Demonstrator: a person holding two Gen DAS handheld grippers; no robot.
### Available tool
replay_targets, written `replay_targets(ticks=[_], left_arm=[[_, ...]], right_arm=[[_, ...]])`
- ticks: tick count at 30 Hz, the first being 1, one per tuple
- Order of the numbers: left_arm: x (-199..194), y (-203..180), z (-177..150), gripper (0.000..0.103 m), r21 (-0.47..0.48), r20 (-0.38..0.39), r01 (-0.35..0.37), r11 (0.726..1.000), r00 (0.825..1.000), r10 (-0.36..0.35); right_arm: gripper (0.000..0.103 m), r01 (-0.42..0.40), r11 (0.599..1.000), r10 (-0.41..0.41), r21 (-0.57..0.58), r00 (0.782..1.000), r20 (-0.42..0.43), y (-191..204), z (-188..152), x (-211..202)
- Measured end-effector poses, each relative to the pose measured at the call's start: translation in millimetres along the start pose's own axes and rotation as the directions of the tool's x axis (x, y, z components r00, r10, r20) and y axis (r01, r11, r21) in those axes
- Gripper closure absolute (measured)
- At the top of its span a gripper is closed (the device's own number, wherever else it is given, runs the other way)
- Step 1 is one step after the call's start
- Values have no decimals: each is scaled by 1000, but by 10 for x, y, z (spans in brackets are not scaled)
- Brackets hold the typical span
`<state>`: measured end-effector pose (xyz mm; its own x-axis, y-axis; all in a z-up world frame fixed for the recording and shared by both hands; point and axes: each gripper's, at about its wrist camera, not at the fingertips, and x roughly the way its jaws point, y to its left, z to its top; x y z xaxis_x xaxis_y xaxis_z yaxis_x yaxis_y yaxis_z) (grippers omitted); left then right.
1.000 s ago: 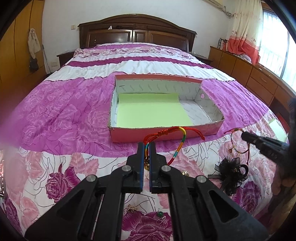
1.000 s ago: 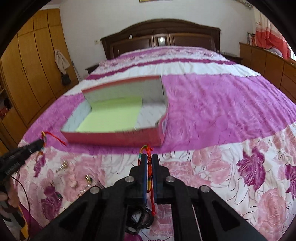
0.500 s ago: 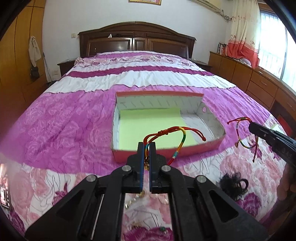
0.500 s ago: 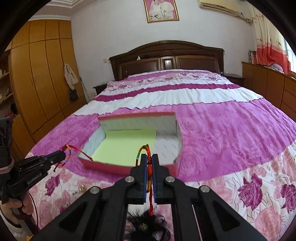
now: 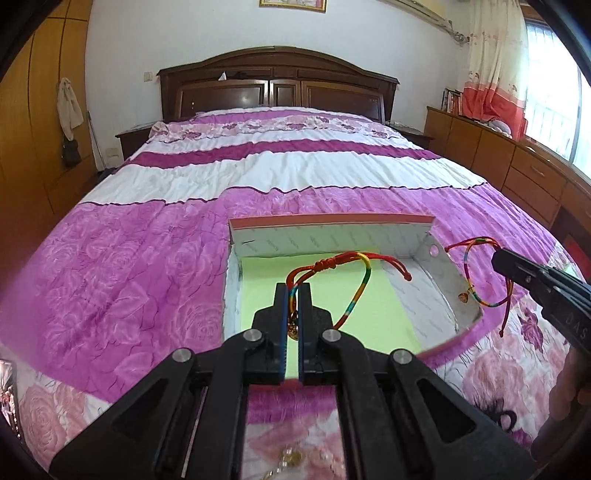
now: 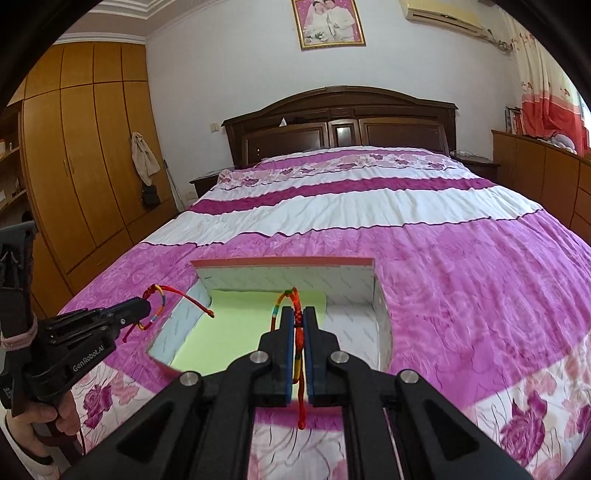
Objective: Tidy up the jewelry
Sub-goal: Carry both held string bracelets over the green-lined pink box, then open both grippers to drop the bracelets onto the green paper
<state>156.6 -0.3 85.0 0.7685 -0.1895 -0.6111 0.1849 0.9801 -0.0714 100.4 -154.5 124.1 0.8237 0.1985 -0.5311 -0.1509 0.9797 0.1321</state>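
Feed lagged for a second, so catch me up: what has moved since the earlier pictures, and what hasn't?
Both tools rose and advanced toward the open box. The left tool now carries its rainbow cord bracelet over the green lining; the right tool brought its bracelet over the box's near edge. Unchanged: both remain shut on their bracelets, and the box hasn't moved.

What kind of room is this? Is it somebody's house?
It looks like a bedroom in a home. There is a big bed with a pink flowered cover and a dark wooden headboard, a tall wooden wardrobe by the wall, and a framed picture hanging above the bed.
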Motion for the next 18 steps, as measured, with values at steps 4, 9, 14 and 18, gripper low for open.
replay_targets(ticks=[4,9,14,18], left_arm=[[211,12,56,103,1,-30,-6,1000,1000,6],[474,-15,92,103,15,-64,-31,999,997,32],[767,-33,72,103,23,-122,-47,999,991,49],[976,-34,16,103,34,-177,-62,997,982,67]], right_arm=[[97,6,1000,-6,-3,1000,-19,-25,84,208],[97,14,1000,-15,-3,998,-53,-89,119,481],[97,28,1000,-28,4,994,-109,-150,99,796],[97,41,999,-40,-1,986,-161,-201,39,1015]])
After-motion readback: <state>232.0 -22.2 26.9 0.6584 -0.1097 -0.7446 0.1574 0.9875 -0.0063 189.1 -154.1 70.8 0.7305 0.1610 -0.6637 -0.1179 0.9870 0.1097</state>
